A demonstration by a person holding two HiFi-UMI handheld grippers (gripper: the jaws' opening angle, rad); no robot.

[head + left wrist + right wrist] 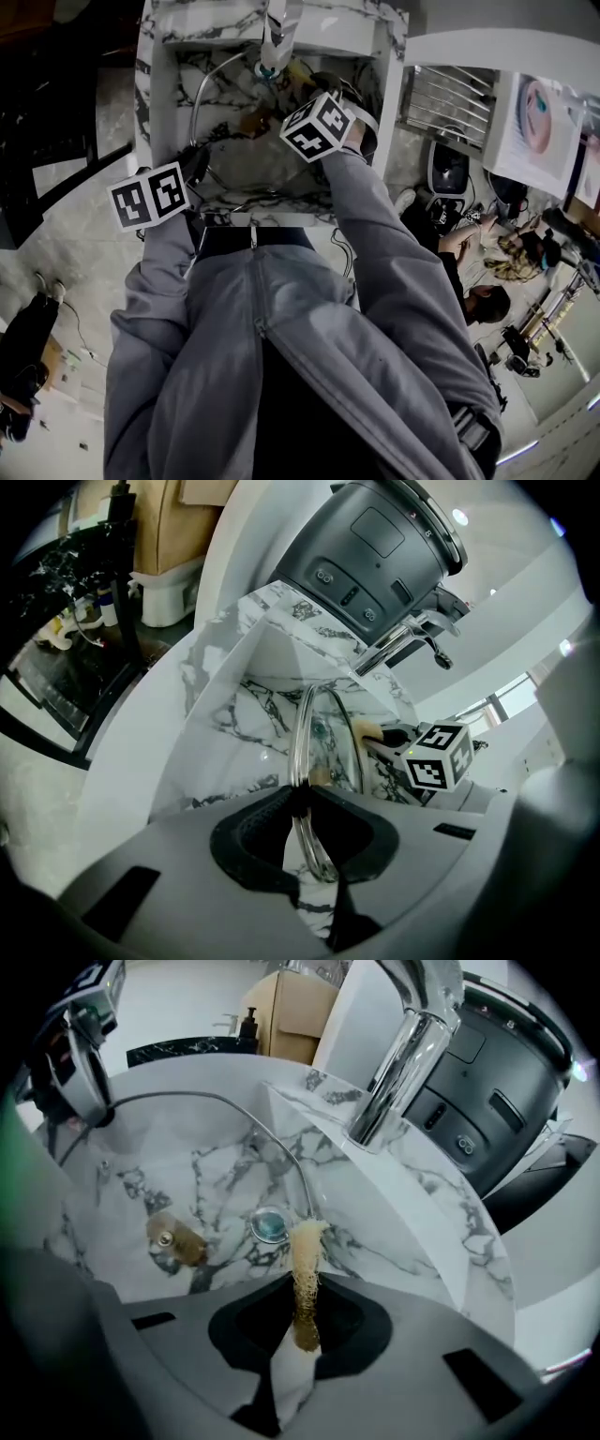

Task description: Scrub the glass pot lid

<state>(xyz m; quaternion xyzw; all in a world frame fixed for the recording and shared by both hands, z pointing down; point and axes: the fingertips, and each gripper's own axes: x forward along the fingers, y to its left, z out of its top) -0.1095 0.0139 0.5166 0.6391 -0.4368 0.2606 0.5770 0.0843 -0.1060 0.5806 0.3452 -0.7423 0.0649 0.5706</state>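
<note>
The glass pot lid (323, 738) stands on edge in the marble sink (159, 94). My left gripper (305, 803) is shut on its metal rim (225, 1103); its marker cube (148, 195) shows at the sink's near left. The lid's brown knob (175, 1239) shows through the glass. My right gripper (302, 1288) is shut on a thin yellow scrub pad (306, 1265), whose tip is close to the lid's rim, above the drain (269, 1224); whether they touch I cannot tell. Its marker cube (317, 125) is over the sink's middle.
A chrome faucet (398, 1054) reaches over the sink from the back ledge. A dark round appliance (375, 550) stands on the counter behind it. Beside the sink a person (487, 300) is on the floor among cables and gear.
</note>
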